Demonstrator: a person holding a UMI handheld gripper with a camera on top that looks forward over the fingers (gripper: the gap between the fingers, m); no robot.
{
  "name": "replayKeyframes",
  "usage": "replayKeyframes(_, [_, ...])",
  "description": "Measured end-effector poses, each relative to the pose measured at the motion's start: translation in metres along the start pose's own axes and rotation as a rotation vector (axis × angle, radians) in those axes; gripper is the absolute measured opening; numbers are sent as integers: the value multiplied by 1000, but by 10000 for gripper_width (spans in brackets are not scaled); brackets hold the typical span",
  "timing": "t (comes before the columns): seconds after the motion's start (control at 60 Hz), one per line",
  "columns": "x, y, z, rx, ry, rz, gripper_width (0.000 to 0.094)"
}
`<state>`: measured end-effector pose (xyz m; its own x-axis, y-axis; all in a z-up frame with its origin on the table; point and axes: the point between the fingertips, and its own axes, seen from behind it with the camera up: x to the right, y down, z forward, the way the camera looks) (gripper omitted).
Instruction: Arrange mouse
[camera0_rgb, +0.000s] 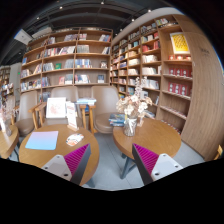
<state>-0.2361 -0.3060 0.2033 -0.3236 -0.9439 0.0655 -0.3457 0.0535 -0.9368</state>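
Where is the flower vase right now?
In the gripper view, the flower vase stands on the round table beyond the open tool's right finger, before the bookshelves.

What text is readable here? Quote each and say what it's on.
None can be read.
Book spines on the bookshelves: too small.
Yellow display book on the right shelf: cover print blurred.
White card standing on the left round table: unreadable.
The gripper is open and holds nothing; its fingers bear no labels.
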Motion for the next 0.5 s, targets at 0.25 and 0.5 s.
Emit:
replayKeyframes(0.25, [-24,-2,17,-5,-27,-5,862])
replayKeyframes(0.5, [-71,11,44,-45,-78,-38,860])
